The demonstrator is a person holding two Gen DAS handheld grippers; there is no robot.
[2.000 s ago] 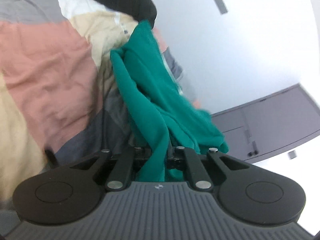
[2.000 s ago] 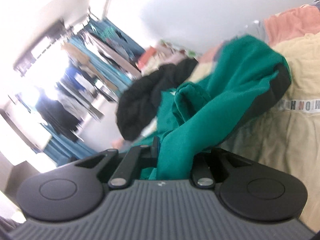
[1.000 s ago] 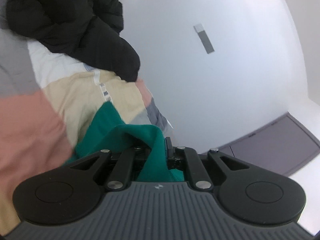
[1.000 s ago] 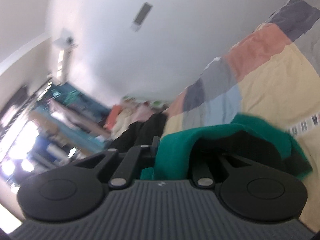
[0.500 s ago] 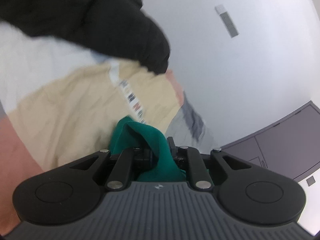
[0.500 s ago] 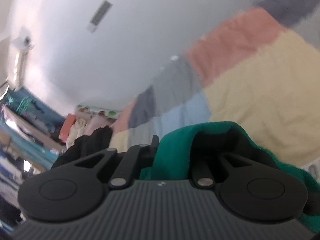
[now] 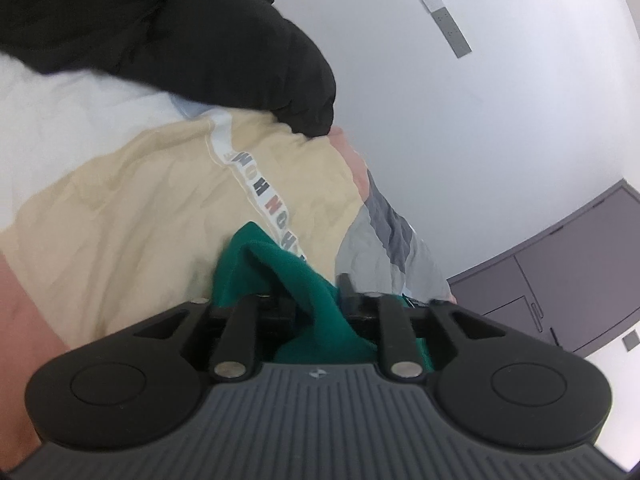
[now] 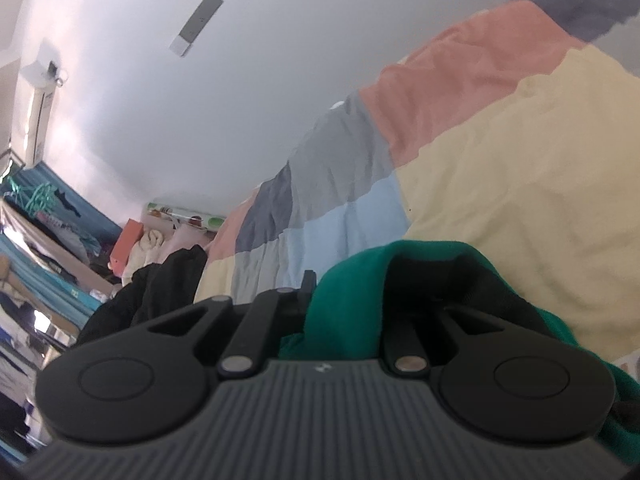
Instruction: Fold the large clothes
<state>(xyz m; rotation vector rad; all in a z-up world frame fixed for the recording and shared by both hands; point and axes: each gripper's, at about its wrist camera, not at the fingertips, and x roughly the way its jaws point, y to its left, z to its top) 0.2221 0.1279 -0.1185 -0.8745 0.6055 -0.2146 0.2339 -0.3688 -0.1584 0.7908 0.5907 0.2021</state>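
Releasing: left gripper [image 7: 312, 300] jaws just opening, green garment [image 7: 316, 320] between | right gripper [image 8: 344, 300] clamps garment | over bed [image 8: 520, 208]

Upside-down block letters, roughly "HOHNOH", on a white printed strip [image 7: 264, 196] across the beige patchwork quilt [image 7: 140, 216]. Rest hidden under green cloth. Nothing else legible.

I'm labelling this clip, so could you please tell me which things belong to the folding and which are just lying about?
Part of the job: green garment, left gripper, right gripper.
Lying about: black jacket, patchwork bedspread, clothes rack.
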